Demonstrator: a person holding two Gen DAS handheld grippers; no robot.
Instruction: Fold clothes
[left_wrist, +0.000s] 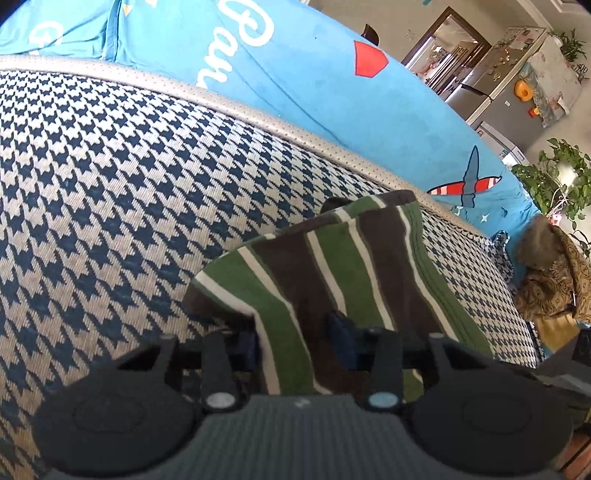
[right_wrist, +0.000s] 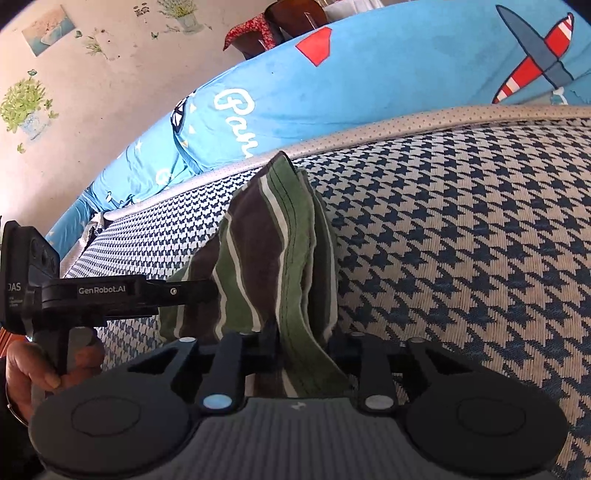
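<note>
Left gripper (left_wrist: 297, 345): its two fingers are pinched on the striped cloth (left_wrist: 332, 273), with cloth squeezed between the blue pads
Right gripper (right_wrist: 301, 345): it is closed too, and it has a bunched edge of the same cloth between its fingers
Striped cloth: green, brown and white; it is held up a little and hangs between both grippers, over the checked cushion (left_wrist: 110, 177)
Other end: in the right wrist view the left gripper comes in from the side and bites the cloth; a hand (right_wrist: 40, 369) holds its handle
Behind: a blue blanket (left_wrist: 314, 74) with a red and white plane lies past the cushion's grey edge
Step now: I think the cloth is already doubled over and is being carried to the next fold, because I see more than one layer
Next move: I think both grippers need to go together, lay the cloth flat on the cushion, keep the edges lined up, and only then let go
Watch out: the cloth is soft and could slip or bunch up if one side pulls harder
</note>
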